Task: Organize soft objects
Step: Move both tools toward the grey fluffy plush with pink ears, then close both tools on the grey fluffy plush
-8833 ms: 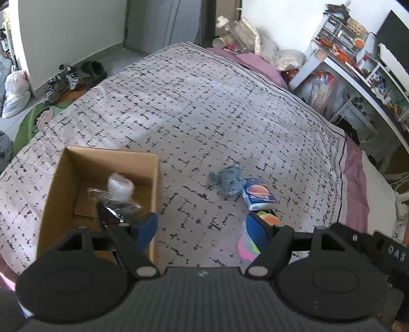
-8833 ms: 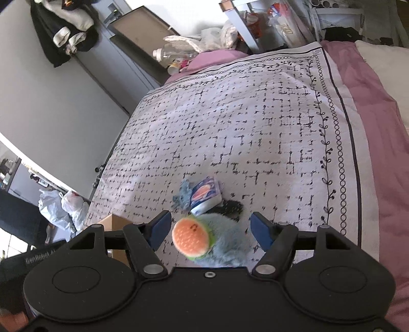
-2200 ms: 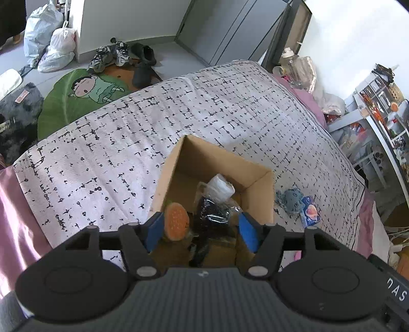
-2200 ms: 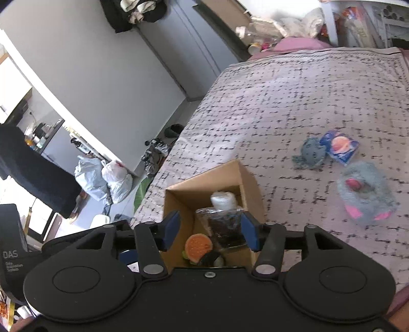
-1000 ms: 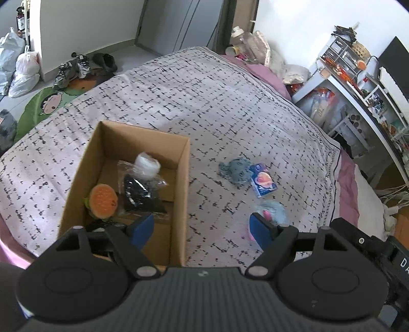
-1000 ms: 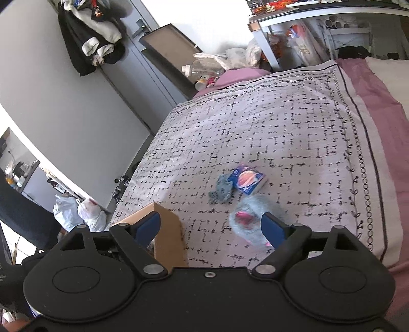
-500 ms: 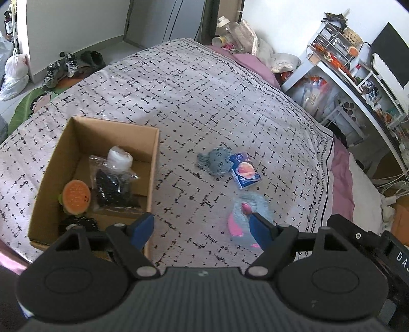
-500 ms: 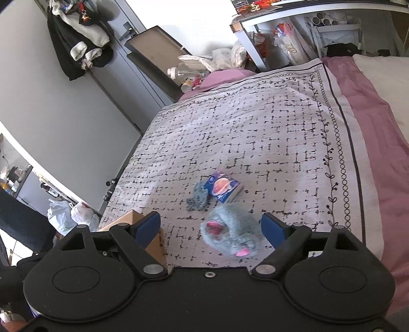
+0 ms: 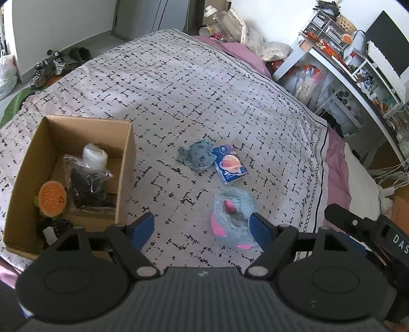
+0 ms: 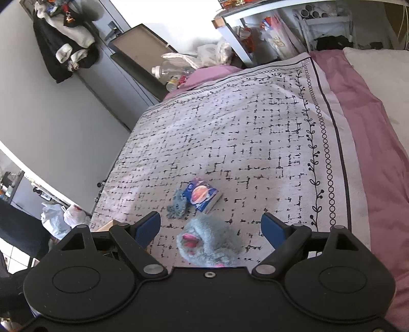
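A fluffy grey-blue plush with pink parts (image 9: 232, 217) lies on the patterned bedspread; in the right wrist view (image 10: 208, 246) it sits between the jaws of my open right gripper (image 10: 212, 229). A small blue knitted toy (image 9: 198, 157) and a blue planet-print packet (image 9: 230, 167) lie just beyond it. A cardboard box (image 9: 126, 153) at the left holds an orange burger plush (image 9: 51, 199), a clear bag of dark items (image 9: 88, 184) and a white roll (image 9: 94, 154). My left gripper (image 9: 202, 229) is open and empty above the bedspread, to the right of the box.
A white desk with cluttered shelves (image 9: 345, 63) stands past the bed's right edge. Bottles and bags (image 9: 225, 23) crowd the far end of the bed. Shoes (image 9: 48, 66) lie on the floor at the left. A pink sheet (image 10: 370, 127) borders the bedspread.
The burger plush, earlier between my right fingers on the bed, now lies in the box. Both grippers have swung back from the box to the bed, the right one over the fluffy plush.
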A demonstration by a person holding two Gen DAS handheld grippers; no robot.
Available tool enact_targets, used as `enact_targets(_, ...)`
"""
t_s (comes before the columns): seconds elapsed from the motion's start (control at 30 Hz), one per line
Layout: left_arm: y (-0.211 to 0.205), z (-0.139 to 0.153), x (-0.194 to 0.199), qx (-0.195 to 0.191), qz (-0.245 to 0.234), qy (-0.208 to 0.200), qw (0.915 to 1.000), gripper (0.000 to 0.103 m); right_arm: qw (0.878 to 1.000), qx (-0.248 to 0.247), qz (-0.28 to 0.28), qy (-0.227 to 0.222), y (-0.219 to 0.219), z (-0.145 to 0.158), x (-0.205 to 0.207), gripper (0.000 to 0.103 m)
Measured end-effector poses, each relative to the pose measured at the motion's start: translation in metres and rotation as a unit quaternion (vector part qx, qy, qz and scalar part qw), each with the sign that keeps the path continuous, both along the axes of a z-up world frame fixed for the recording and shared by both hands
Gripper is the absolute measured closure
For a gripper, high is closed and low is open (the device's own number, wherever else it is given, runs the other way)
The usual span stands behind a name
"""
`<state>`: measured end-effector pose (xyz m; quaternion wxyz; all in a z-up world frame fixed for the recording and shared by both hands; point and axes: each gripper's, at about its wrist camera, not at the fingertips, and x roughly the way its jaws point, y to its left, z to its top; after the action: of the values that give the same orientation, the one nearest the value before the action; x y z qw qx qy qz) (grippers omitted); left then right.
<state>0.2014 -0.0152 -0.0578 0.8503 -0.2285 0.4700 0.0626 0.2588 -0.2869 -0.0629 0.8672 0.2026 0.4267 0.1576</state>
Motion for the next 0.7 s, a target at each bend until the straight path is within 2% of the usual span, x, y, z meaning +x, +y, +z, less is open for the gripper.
enact_targets(0.17,-0.001,-0.006,0.007,-0.009,-0.001,-0.004,0.9999,0.023,1.0,0.012,0.007,0.007,0.0,-0.012,0.009,0.018)
enact_targets(0.3,-0.005,-0.016,0.015,-0.017,-0.012,-0.007,0.9998,0.024,0.999,0.029,0.01,0.038,0.002,-0.037,0.019,0.028)
enact_targets(0.53,-0.005,-0.042,0.027,-0.04,-0.016,0.0,0.9991,0.028,0.996,0.05,0.031,0.069,0.011,-0.058,0.033,0.03)
enact_targets(0.7,-0.01,-0.06,0.038,-0.063,-0.018,0.011,0.9978,0.039,0.994,0.053,0.042,0.089,0.014,-0.069,0.041,0.034)
